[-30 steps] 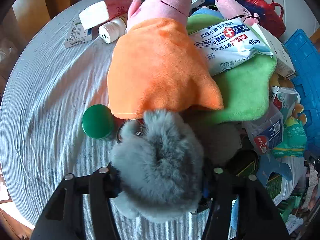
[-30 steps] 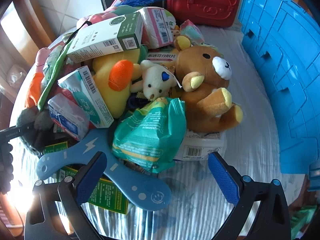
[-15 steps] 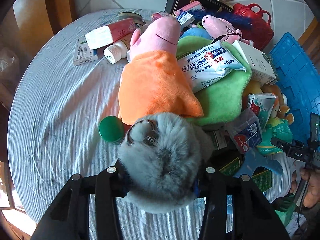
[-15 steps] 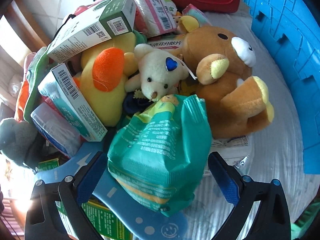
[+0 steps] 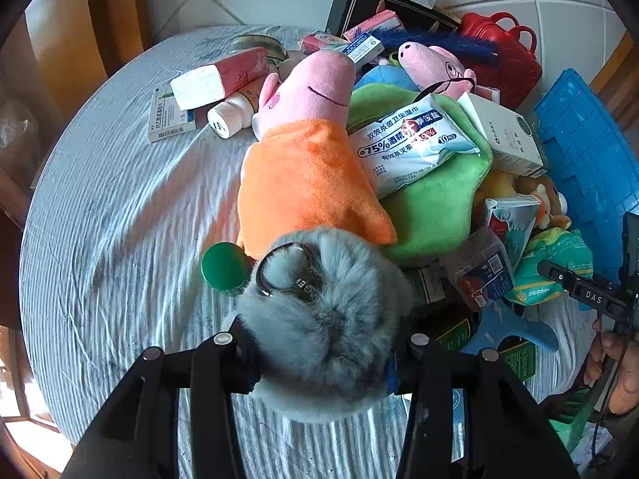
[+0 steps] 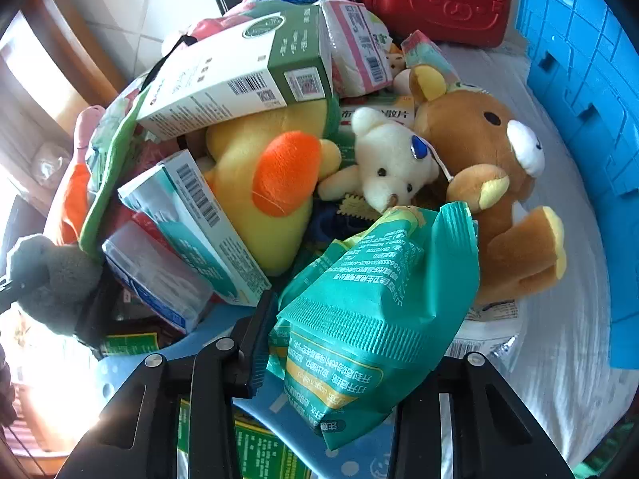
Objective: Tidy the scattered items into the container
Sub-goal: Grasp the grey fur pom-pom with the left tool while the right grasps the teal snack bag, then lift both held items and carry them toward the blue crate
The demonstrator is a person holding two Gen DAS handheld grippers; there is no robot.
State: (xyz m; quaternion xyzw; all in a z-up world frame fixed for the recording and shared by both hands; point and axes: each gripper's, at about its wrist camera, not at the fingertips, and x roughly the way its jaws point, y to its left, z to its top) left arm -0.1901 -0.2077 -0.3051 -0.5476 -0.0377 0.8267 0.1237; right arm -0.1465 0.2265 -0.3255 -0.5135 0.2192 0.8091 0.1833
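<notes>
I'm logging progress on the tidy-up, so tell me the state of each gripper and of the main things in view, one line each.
left gripper: shut on the grey furry toy, lifted clear of the cloth.
right gripper: jaws closing, the green snack bag between them.
blue crate: beside the pile, inside not visible.
orange-dressed pig plush: lying on the pile.
white pill bottle: on its side, capped.
wipes pack: sealed, resting on the green plush.

Both grippers have black angular fingers (image 5: 223, 363) with silver screws; the right's carry ribbed blue pads (image 6: 261, 343).
</notes>
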